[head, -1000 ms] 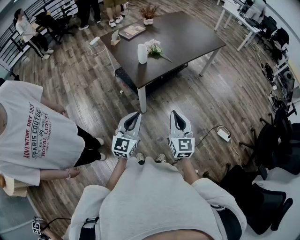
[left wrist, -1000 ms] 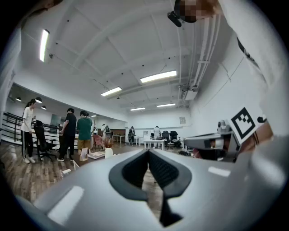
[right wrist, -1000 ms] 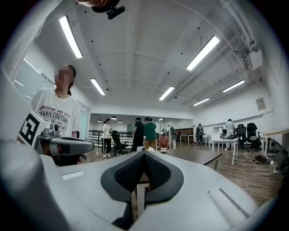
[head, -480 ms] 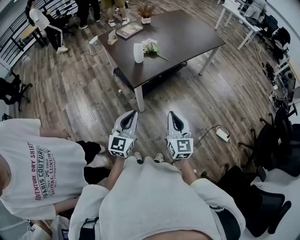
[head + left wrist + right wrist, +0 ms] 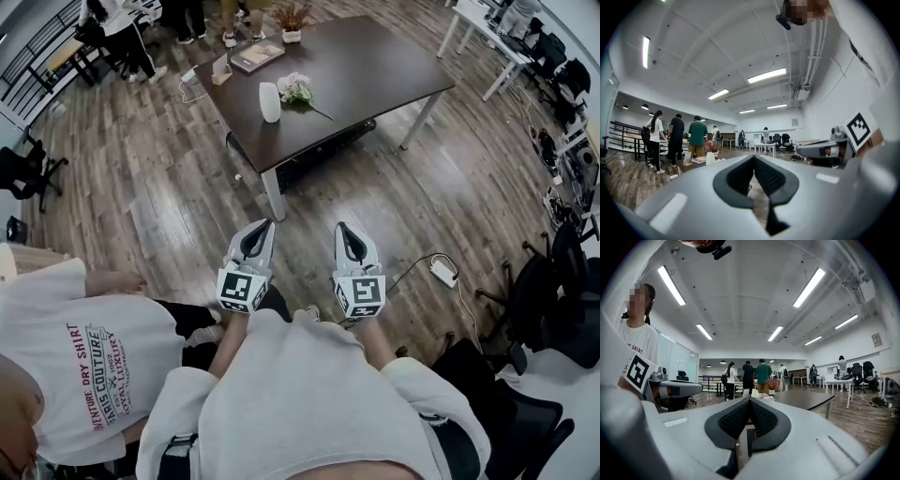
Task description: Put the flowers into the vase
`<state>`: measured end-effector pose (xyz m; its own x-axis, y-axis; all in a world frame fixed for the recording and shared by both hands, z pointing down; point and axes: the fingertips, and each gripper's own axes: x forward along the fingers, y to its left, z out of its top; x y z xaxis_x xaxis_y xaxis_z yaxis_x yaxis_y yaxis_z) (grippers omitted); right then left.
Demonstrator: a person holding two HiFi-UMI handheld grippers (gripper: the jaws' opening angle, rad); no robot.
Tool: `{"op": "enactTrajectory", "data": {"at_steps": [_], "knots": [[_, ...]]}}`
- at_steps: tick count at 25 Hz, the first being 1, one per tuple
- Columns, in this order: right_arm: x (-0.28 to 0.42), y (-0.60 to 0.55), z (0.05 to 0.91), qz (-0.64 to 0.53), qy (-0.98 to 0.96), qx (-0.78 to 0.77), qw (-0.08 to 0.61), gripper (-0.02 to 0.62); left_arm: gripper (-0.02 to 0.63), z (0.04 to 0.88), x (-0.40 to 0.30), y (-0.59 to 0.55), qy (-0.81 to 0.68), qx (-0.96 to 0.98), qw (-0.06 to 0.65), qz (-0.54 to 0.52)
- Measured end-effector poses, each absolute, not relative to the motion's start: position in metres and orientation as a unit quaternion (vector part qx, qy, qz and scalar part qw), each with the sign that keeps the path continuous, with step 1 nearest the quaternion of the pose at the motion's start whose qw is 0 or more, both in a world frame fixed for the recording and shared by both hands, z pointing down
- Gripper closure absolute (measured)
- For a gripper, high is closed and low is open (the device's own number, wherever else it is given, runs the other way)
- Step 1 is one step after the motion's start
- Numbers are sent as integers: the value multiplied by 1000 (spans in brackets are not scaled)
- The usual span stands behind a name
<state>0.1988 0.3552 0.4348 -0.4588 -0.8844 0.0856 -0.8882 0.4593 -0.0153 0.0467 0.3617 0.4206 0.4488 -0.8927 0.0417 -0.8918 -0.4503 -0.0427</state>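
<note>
Left tongs (image 5: 267, 225): closed, empty
Right tongs (image 5: 342, 227): closed, empty
Flowers (image 5: 296, 89): lying beside white vase (image 5: 270, 101) (both on tabletop (image 5: 375, 66))

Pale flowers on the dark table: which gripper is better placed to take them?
Probably right. The right gripper faces the stem side of the pale flower bunch, lying right of the white cylindrical vase; the left gripper faces the vase. Both are shut and empty.

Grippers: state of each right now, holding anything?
Left gripper: closed, nothing between the jaws.
Right gripper: closed, nothing between the jaws.
</note>
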Motion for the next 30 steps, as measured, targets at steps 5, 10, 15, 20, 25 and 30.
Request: {"op": "enactTrajectory", "data": {"at_steps": [5, 10, 15, 20, 25, 30], "knots": [[205, 341, 444, 31, -855, 516, 35, 597, 595, 430, 53, 348, 526, -850, 2, -30], [204, 319, 446, 28, -857, 513, 37, 597, 595, 432, 53, 326, 528, -849, 3, -28], [195, 285, 452, 27, -860, 508, 41, 597, 595, 441, 44, 294, 532, -847, -2, -26], [171, 238, 457, 26, -863, 502, 50, 597, 595, 448, 24, 247, 532, -846, -8, -24], [146, 177, 455, 22, -865, 497, 61, 597, 595, 448, 2, 188, 532, -847, -9, -23], [109, 110, 446, 23, -863, 499, 69, 597, 595, 437, -29, 122, 522, -853, -15, -9]]}}
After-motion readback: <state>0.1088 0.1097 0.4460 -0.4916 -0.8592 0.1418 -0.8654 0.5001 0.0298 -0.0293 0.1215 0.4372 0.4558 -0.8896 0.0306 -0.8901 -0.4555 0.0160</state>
